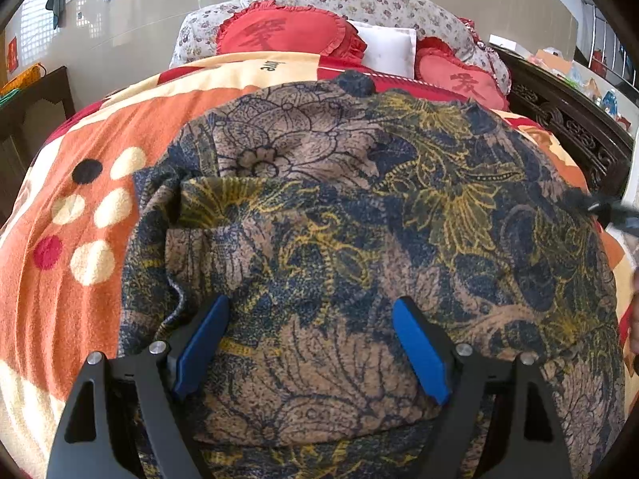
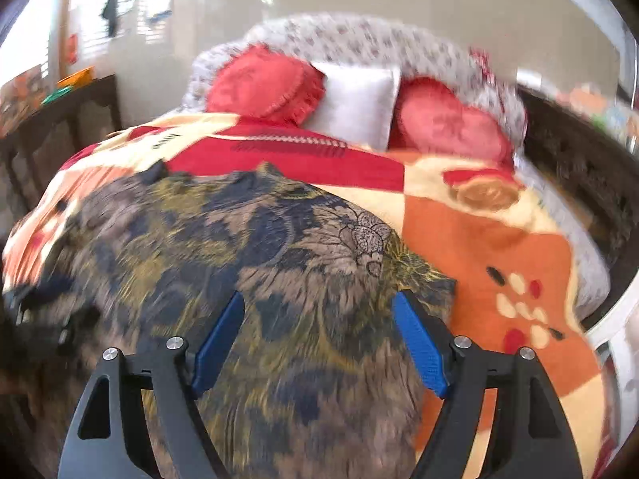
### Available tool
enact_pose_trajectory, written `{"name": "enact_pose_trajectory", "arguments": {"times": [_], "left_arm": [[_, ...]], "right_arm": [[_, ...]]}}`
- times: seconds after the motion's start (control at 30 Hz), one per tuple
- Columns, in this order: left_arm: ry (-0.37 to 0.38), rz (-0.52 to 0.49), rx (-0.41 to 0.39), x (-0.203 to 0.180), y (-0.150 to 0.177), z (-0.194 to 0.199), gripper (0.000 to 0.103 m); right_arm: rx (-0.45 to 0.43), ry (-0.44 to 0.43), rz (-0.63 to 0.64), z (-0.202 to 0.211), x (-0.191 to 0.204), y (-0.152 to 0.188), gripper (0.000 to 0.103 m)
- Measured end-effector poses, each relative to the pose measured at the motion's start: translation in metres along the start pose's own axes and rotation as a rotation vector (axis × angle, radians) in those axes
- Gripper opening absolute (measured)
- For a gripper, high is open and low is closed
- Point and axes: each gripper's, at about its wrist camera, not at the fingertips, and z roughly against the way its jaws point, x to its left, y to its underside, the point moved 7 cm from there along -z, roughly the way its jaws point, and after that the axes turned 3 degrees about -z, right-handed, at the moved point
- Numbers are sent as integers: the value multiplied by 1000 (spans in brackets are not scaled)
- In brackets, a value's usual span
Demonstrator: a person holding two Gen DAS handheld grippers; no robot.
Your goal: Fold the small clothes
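Blue pads of the left gripper [image 1: 311, 343] fill the bottom of the left wrist view, spread wide w/ nothing pinched; the patterned garment [image 1: 359, 219] lies under and between them, not clamped. It covers most of the frame centre, a folded flap showing at centre left, resting on the orange blanket [image 1: 60, 279] of the bed. Red cushions [image 1: 287, 34] sit at top centre.

In the right wrist view the right gripper [image 2: 319, 339] is likewise released, jaws apart over the garment's right edge [image 2: 419, 279]; this view is motion-blurred, so fine creases can't be read.

Judgement: a fold looks just laid, next grab not yet made. To do it well: pick matching corners w/ both grippers, pinch only the layers meant to move, lift low, carry evenly across, align edges before letting go, then smooth. Avoid snagging the blanket underneath.
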Motion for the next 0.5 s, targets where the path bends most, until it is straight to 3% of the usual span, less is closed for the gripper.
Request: {"name": "enact_pose_trajectory", "arguments": {"times": [0.07, 0.1, 0.17, 0.3, 0.4, 0.5], "left_arm": [[-3, 0, 3, 0, 0, -1, 88], [-5, -2, 3, 0, 0, -1, 88], [-9, -3, 2, 0, -1, -1, 88], [-7, -1, 4, 0, -1, -1, 88], [-7, -2, 5, 0, -1, -2, 88], [-7, -1, 4, 1, -1, -2, 88]], "right_arm": [[138, -15, -70, -39, -14, 14, 66], [157, -38, -97, -48, -20, 20, 75], [129, -99, -161, -51, -31, 25, 82], [127, -81, -131, -48, -28, 21, 81], [85, -88, -122, -23, -18, 19, 63], [11, -144, -75, 16, 3, 29, 63]]}}
